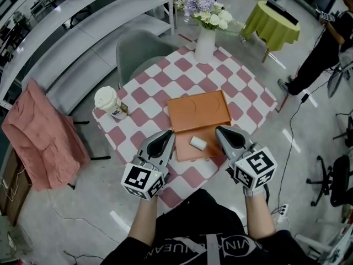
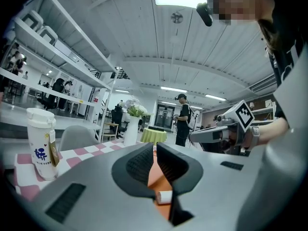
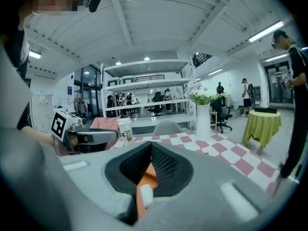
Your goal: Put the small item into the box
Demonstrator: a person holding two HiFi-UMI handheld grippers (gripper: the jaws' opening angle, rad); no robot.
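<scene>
Forearms and 2 marker cubes fill the near foreground, carrying the left tool (image 1: 169, 135) and right tool (image 1: 220, 130) side by side over the near edge of the checked worktop (image 1: 165, 81). Both tools have their jaws closed tip to tip and hold nothing; the left pair looks fully closed, though its view is less clear. The small item (image 1: 197, 143), a white cylinder, lies on the near panel of the orange box (image 1: 198, 110), ahead of and between the 2 tips. It is marginally nearer the right tool. Its long axis runs roughly crosswise, from one tool toward the other. A grasp would therefore probably need opened jaws spanning its short width, approaching from the near side.
</scene>
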